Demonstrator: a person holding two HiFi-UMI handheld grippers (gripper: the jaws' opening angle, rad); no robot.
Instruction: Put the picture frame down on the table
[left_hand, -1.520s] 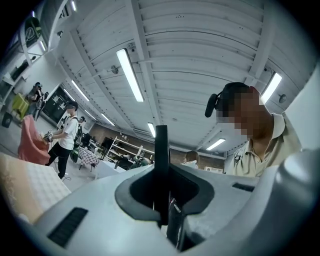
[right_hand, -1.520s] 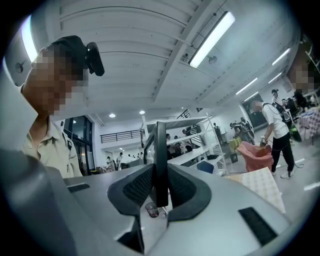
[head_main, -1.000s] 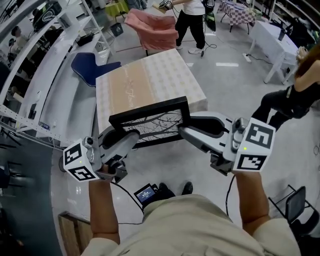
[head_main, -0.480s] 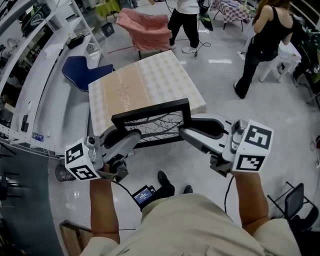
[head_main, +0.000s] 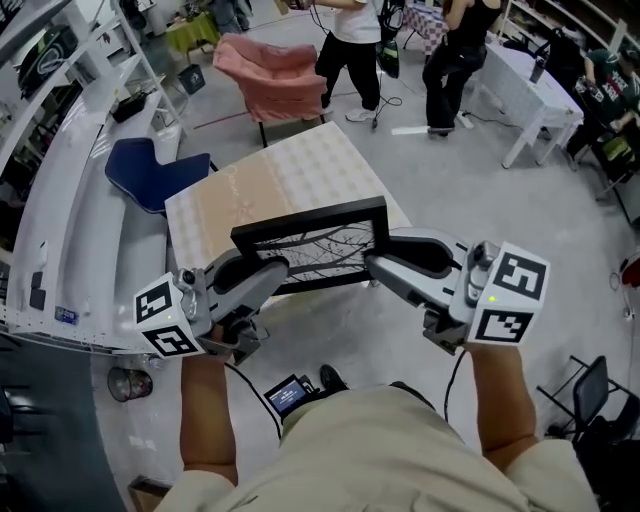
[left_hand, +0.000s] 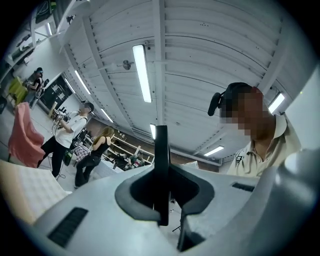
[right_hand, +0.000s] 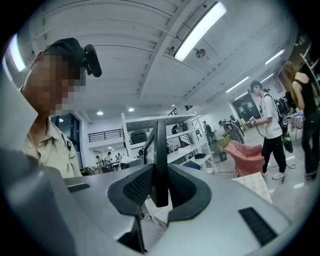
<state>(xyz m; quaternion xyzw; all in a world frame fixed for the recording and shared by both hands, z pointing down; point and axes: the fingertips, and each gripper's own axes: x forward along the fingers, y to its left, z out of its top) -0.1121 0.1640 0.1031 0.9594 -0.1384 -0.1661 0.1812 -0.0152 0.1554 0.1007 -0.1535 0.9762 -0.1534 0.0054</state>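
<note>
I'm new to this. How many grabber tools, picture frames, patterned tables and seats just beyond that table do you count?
grippers: 2 (left gripper, right gripper)
picture frame: 1
patterned table: 1
seats: 2 (pink armchair, blue seat)
total: 6

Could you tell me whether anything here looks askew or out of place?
Only the picture frame: it hangs tilted over the near edge of the table, clamped between the left gripper and right gripper. No damage shows.

Beige collared short-sleeved shirt (head_main: 400, 450); black head camera (right_hand: 92, 60); left gripper (head_main: 268, 272) and right gripper (head_main: 373, 263) pale grey shells, dark pads (right_hand: 137, 185), white cubes (head_main: 165, 320) with black square markers, black cables (head_main: 455, 385)
</note>
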